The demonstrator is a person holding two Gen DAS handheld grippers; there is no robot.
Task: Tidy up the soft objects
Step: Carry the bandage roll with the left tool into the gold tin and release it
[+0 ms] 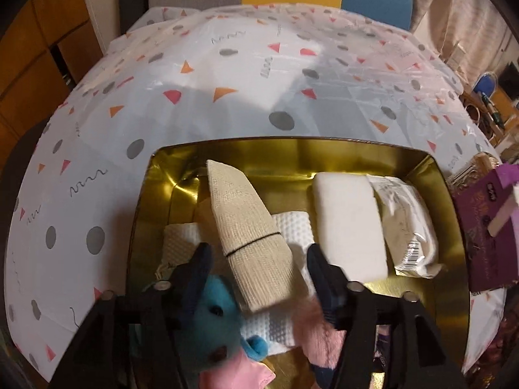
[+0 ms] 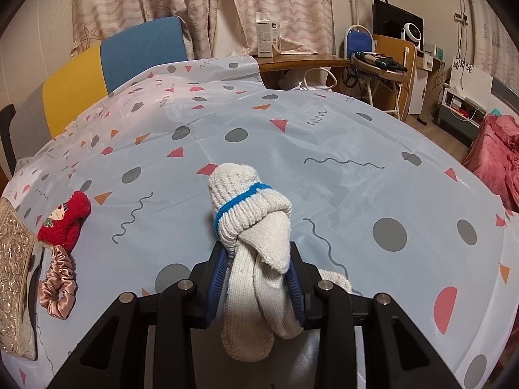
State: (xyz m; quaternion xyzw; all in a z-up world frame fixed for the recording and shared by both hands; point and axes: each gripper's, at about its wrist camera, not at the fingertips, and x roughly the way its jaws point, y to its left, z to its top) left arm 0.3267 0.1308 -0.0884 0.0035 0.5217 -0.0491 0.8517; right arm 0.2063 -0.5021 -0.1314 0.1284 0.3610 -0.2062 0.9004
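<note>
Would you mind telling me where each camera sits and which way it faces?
Left wrist: on the left gripper, looking steeply down into the gold tin; its open fingers straddle a beige roll.
Right wrist: on the right gripper, facing across the table; its fingers clamp knitted gloves.
Shared: the patterned tablecloth and the blue chair.

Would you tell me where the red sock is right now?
In the right wrist view, the red sock lies on the tablecloth at the left, just above the pink scrunchie and beside the embossed lid.

My view cuts off the blue plush toy (image 1: 214,317) at the bottom; my gripper (image 1: 259,269) hides the pink fluff (image 1: 319,327).
</note>
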